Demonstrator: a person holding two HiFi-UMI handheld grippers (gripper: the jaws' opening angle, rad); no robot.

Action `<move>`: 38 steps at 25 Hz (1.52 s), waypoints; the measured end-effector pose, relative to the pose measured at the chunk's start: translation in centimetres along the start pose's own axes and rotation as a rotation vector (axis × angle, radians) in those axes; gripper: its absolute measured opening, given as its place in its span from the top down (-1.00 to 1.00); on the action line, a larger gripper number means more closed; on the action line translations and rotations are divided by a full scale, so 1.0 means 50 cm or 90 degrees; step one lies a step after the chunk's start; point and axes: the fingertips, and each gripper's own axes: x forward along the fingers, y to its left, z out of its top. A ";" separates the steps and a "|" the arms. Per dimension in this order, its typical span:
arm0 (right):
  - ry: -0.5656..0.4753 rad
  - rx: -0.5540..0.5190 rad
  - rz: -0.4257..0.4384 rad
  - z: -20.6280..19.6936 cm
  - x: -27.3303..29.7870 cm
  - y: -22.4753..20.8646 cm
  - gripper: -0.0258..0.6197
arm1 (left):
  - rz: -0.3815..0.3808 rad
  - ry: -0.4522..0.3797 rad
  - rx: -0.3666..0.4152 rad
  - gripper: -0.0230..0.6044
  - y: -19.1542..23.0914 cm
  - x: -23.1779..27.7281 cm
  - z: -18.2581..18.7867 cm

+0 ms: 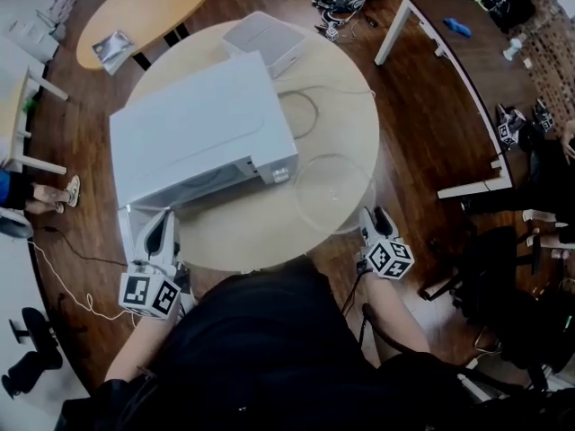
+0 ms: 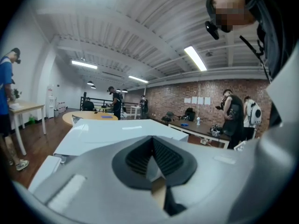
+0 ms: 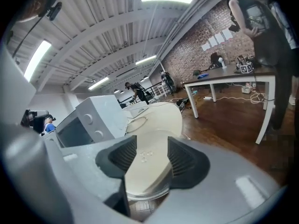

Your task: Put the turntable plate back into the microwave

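Observation:
The clear glass turntable plate [image 1: 332,191] lies flat on the round table [image 1: 234,232], near its front right edge, just right of the white microwave [image 1: 198,124]. My right gripper [image 1: 375,218] is at the table's edge beside the plate. In the right gripper view it stands open [image 3: 152,148], with the plate's near rim [image 3: 145,171] between and below the pads, untouched. My left gripper [image 1: 162,227] is at the microwave's front left corner. In the left gripper view its pads meet [image 2: 152,141], with the microwave's top [image 2: 117,134] beyond. I cannot tell whether the door is open.
A white box [image 1: 265,39] and a looped cable [image 1: 305,110] lie on the table behind the microwave. An oval wooden table [image 1: 144,7] stands at the back left and a white-legged desk [image 1: 449,52] at the right. A person's feet [image 1: 49,194] are at the left.

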 end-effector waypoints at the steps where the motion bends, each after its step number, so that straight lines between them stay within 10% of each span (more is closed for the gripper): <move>1: 0.001 0.005 -0.005 -0.006 0.006 -0.003 0.28 | 0.006 0.003 -0.005 0.91 0.009 -0.003 0.002; 21: 0.038 0.015 -0.066 -0.067 0.035 -0.102 -0.03 | 0.014 -0.010 0.057 0.91 -0.035 0.001 0.024; 38: 0.109 0.113 0.026 -0.120 0.126 -0.102 -0.16 | 0.054 0.001 0.111 0.91 -0.069 -0.012 0.029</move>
